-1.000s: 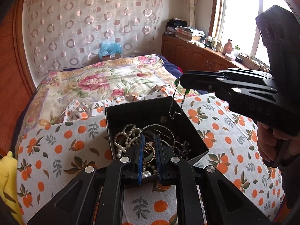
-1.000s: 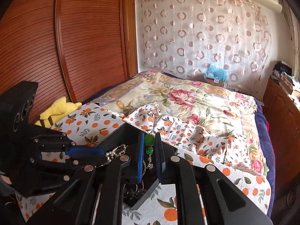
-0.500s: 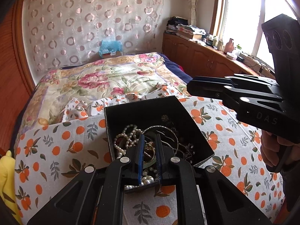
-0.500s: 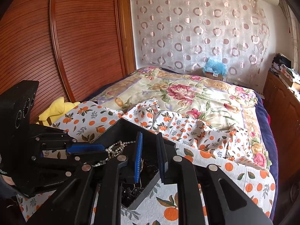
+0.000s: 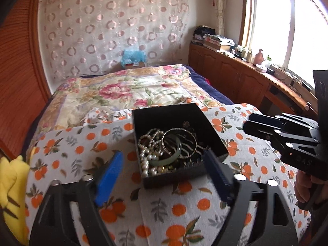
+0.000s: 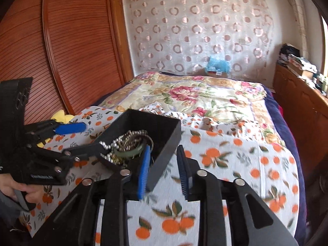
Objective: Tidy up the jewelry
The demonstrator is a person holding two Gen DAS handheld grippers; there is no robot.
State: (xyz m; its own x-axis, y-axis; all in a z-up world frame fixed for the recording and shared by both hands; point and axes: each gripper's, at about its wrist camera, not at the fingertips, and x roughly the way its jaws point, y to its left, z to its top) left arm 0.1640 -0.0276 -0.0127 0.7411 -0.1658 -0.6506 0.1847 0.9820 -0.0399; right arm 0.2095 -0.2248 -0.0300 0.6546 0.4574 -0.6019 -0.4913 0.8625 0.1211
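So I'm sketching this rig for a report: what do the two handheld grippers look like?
Both are matte black plastic frames with angular struts and round silver fasteners at the joints. The left gripper and the right gripper each carry two fingers with blue ribbed pads. Each body carries faint raised lettering on its side, too small to read for certain. No cables show. A grey sleeve edge shows behind the left hand.
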